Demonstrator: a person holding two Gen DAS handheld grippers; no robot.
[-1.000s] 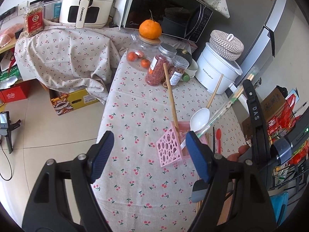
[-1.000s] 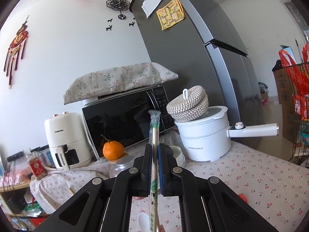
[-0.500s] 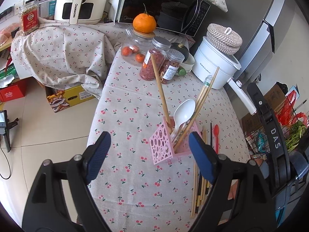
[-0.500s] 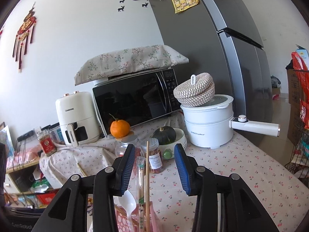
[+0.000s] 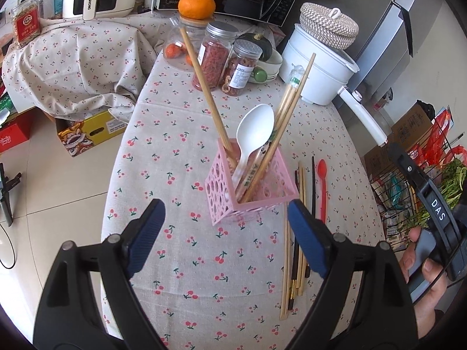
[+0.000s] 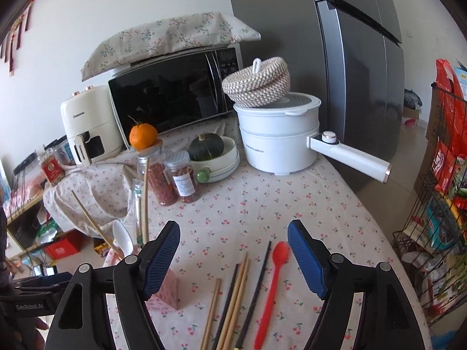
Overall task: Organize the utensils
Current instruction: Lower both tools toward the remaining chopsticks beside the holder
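On the table [image 5: 163, 122], cherry-print cloth: pink holder [image 5: 251, 188] upright, containing white spoon [image 5: 253, 129], wrapped chopsticks [image 5: 287, 99] and bare sticks.
Right of holder: loose chopsticks [image 6: 233, 294] and red spoon [image 6: 273, 285] lying flat.
Left gripper [image 5: 224, 233]: tilted down, jaws opening, empty; holder just beyond its tips.
Right gripper [image 6: 233, 258]: jaws opening, empty, above the loose chopsticks and red spoon.

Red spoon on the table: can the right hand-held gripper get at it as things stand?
Probably yes. The red spoon lies flat on the cloth, just ahead of the right hand-held gripper, whose jaws are opening with nothing between them. The loose chopsticks lie close beside it, so a grab may catch one.
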